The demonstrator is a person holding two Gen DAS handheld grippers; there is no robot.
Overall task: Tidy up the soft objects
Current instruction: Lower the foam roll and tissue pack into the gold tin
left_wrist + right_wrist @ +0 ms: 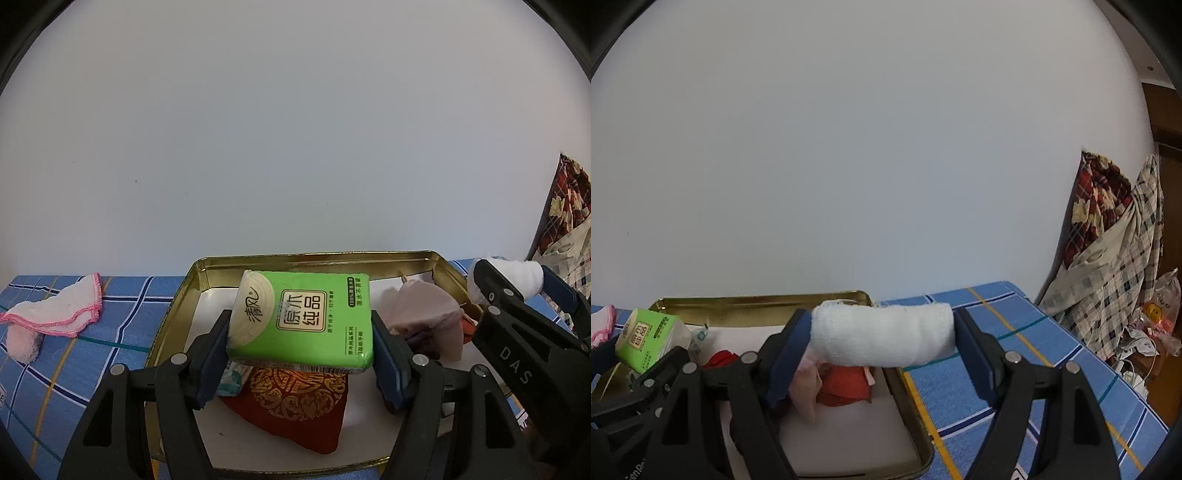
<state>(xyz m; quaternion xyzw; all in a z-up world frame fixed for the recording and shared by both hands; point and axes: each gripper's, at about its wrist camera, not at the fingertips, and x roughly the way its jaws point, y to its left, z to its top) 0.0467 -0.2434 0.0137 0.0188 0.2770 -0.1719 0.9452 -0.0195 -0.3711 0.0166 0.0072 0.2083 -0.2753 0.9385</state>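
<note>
Holding both loads over the gold tin [192, 291], presumably to drop them in: left gripper [301, 343] jaws clamp the green tissue pack [301, 317] widthwise; right gripper [882, 343] jaws pinch the rolled white towel [882, 338] endwise above the tin's right rim. Red pouch [299, 402] and pink cloth [421, 314] crowd the tin; the near floor is free.

Plain pale wall [871, 147] across the far side, evenly lit, no shadows of note. Blue cloth [1015, 354] with white, navy and yellow check lines spread over the table, reaching the far wall. Off the right end: a dark red floral cloth [1097, 199] draped upright, with a checked pale fabric [1126, 280] hanging over and in front of it. Lower right, beyond the table edge: clutter of plastic bags [1160, 310] and white cords. Brown wood surface [1161, 122] at far right.
</note>
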